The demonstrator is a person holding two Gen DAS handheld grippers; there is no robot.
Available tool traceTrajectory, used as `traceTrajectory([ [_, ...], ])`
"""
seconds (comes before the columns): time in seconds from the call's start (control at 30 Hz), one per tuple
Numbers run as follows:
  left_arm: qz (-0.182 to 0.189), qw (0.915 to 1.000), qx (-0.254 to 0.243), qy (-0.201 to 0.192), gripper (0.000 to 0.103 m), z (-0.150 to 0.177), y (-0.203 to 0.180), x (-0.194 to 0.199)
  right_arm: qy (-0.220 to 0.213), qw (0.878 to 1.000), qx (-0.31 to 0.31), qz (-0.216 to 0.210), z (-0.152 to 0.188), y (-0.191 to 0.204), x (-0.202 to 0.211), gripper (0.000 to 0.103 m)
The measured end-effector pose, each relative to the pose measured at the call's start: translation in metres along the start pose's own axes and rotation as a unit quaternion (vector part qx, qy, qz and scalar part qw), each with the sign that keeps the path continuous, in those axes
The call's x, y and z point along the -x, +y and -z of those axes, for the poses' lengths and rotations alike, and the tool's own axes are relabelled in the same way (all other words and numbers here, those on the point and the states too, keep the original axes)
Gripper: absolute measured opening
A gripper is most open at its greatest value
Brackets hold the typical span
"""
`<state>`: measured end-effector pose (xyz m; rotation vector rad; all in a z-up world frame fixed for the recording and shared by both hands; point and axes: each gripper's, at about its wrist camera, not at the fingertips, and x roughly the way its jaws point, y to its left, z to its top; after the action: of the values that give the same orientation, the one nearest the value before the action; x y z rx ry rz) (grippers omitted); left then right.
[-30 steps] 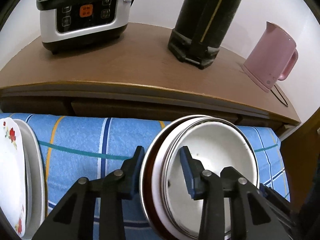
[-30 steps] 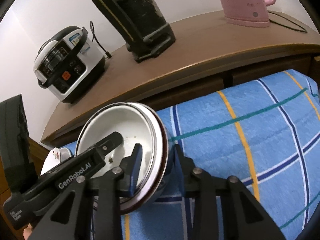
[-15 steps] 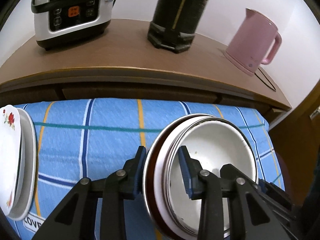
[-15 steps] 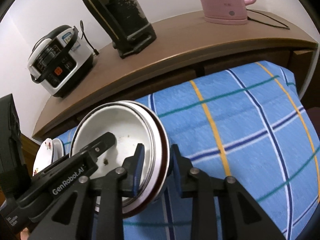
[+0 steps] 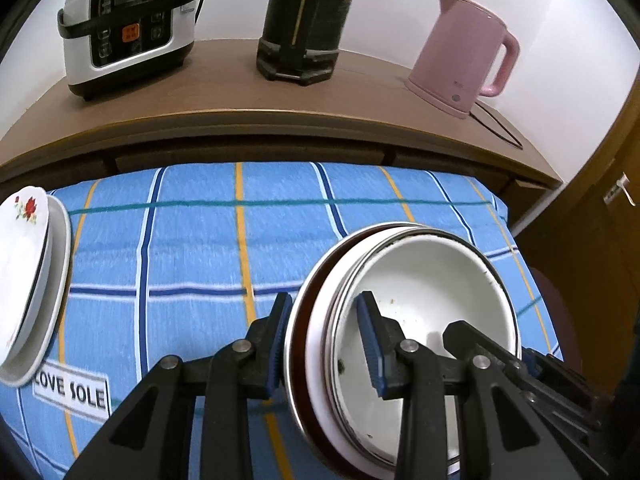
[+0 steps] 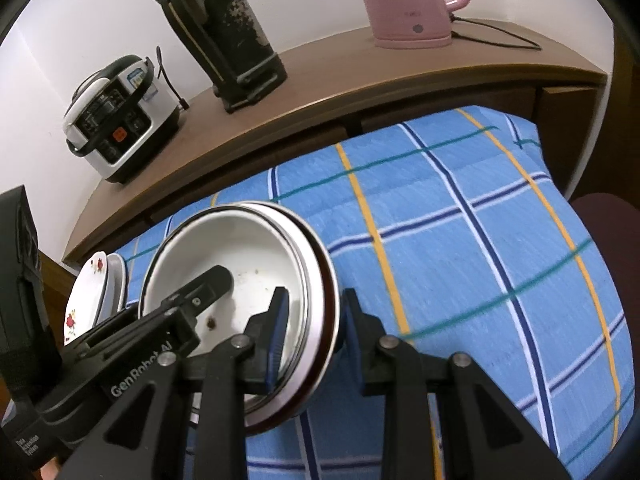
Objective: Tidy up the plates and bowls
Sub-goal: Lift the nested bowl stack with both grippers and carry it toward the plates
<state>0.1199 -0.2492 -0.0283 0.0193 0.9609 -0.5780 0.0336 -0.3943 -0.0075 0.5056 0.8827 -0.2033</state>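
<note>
A nested stack of bowls (image 5: 432, 280) (image 6: 244, 248), white inside with metal and dark brown rims, hangs over the blue checked cloth (image 5: 192, 248) (image 6: 460, 240). My left gripper (image 5: 324, 340) is shut on the stack's left rim, one pad outside and one inside. From the opposite side my right gripper (image 6: 312, 328) is shut on the stack's right rim in the same way. The topmost bowl has a few crumbs in it. A small stack of white plates with red flowers (image 5: 24, 280) (image 6: 92, 292) rests on the cloth at the far left.
Behind the cloth runs a brown wooden counter (image 5: 240, 92) with a rice cooker (image 5: 124, 28), a tall black appliance (image 5: 304, 20) and a pink kettle (image 5: 464, 52) with its cord. A wooden cabinet (image 5: 592, 240) stands at the right, and a dark red seat (image 6: 608, 220) edges the cloth.
Both grippers have carried the bowl stack to the right over the cloth, away from the flowered plates. The grips on the rim look the same.
</note>
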Motion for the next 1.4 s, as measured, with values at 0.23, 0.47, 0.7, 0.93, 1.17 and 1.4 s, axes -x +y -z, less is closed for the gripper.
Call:
traceTrajectory([
  [0.23,-0.001,1.0,-0.007,0.0,0.037,0.02,-0.008,0.012,0.0,1.0,-0.002,0.003,0.02,-0.005,0.018,0.027],
  [0.47,-0.007,0.9999,-0.012,-0.005,0.037,0.04,-0.007,0.029,0.002,1.0,-0.002,0.002,0.037,-0.004,0.031,0.027],
  [0.7,-0.013,0.9998,-0.01,-0.011,0.037,0.058,0.001,0.047,0.004,1.0,0.005,-0.003,0.055,0.006,0.041,0.027],
  [0.93,-0.024,0.9995,-0.004,-0.017,0.037,0.071,0.013,0.063,0.006,1.0,0.013,-0.01,0.073,0.021,0.049,0.027],
  [1.17,-0.037,0.999,0.006,-0.026,0.037,0.084,0.031,0.079,0.011,0.999,0.027,-0.019,0.086,0.04,0.052,0.027],
  [1.4,-0.049,0.9981,0.013,-0.034,0.037,0.093,0.047,0.095,0.015,0.998,0.045,-0.029,0.095,0.058,0.053,0.027],
])
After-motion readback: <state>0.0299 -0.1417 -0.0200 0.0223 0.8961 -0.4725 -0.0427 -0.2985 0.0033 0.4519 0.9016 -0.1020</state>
